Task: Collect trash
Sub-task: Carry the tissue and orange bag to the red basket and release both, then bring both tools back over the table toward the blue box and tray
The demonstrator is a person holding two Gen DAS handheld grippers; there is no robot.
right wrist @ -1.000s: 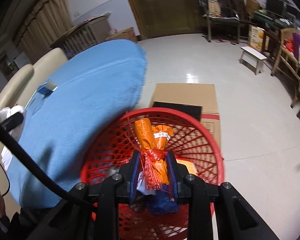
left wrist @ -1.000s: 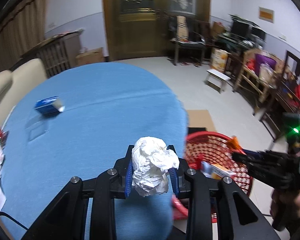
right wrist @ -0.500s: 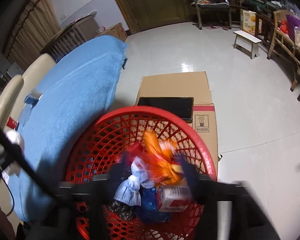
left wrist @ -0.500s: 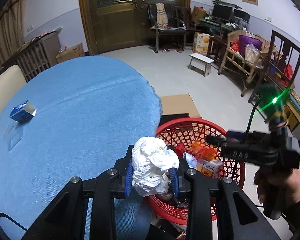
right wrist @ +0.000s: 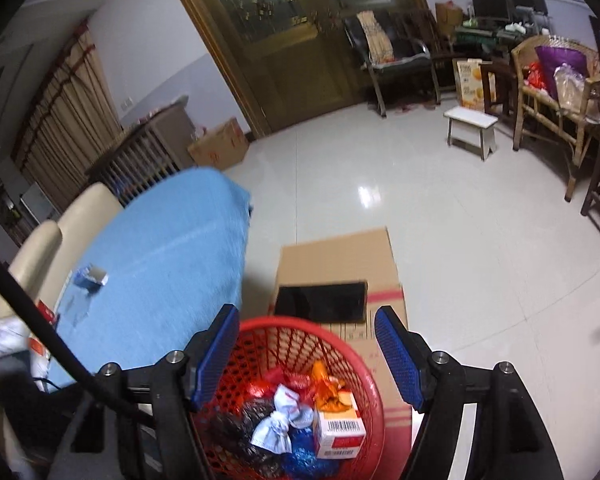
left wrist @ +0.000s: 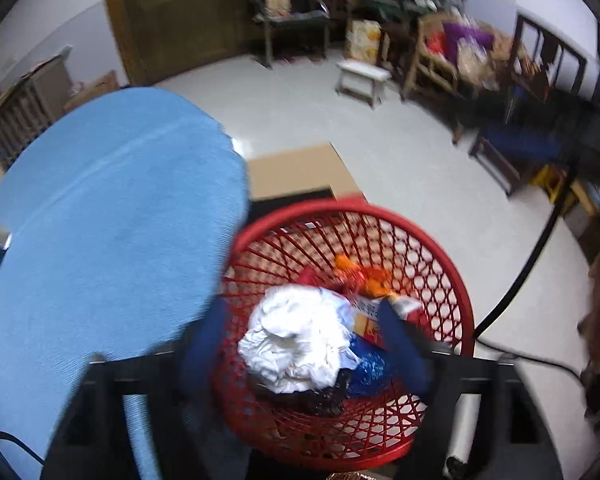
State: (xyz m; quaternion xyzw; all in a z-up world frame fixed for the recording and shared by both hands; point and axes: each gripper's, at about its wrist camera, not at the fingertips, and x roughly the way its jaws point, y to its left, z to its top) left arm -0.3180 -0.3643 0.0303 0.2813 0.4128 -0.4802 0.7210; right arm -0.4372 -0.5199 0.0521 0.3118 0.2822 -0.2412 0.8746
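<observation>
The left gripper (left wrist: 300,336) is opening its jaws; the crumpled white paper (left wrist: 300,336) is sitting loose between them, above the red basket (left wrist: 456,280). It looks light and soft, so any bulging fold is good to pinch. The right gripper (right wrist: 306,356) is standing apart, empty.

No wording can be read in either view. A small carton (right wrist: 338,430) in the red basket (right wrist: 364,364) carries a barcode on its top face and a red band below it; the digits and print are too small to make out. Behind the basket, the cardboard box (right wrist: 336,260) bears small printed marks, illegible. A yellow-orange box (right wrist: 469,84) far behind the basket, by the chairs, has top lettering too blurred to read.
</observation>
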